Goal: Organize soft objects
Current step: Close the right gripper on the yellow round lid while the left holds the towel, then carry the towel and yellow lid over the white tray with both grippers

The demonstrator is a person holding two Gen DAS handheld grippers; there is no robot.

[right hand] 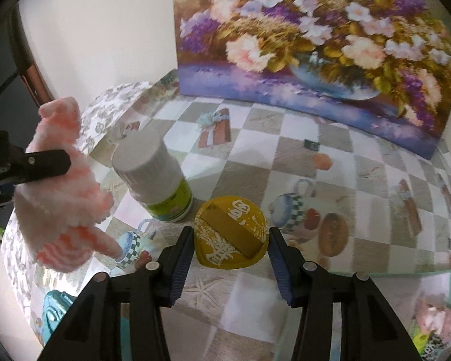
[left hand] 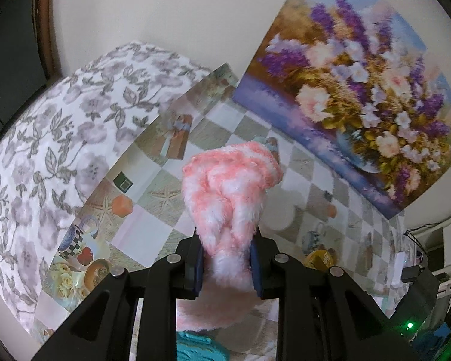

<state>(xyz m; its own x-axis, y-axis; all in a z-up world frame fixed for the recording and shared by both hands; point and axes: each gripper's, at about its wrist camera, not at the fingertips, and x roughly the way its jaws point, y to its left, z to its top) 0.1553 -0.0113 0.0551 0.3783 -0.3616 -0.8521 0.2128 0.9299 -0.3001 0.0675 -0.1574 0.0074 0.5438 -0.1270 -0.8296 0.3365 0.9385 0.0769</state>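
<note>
Pink-and-white fluffy cloth (left hand: 228, 198) hangs clamped between the left gripper (left hand: 227, 266) fingers, lifted above the checkered table (right hand: 285, 156). Right gripper (right hand: 230, 266) fingers stand apart, empty, over a yellow lid (right hand: 233, 234). Keep the grip firm; clear the white bottle (right hand: 153, 177).

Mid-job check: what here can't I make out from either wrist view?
- Pink cloth, left wrist: lower end hidden behind the left gripper.
- Teal item, both views: cut off by gripper bodies and frame edge.
- White bottle, left wrist: hidden behind the cloth.
- Bottle label, right wrist: too blurred to read.
</note>
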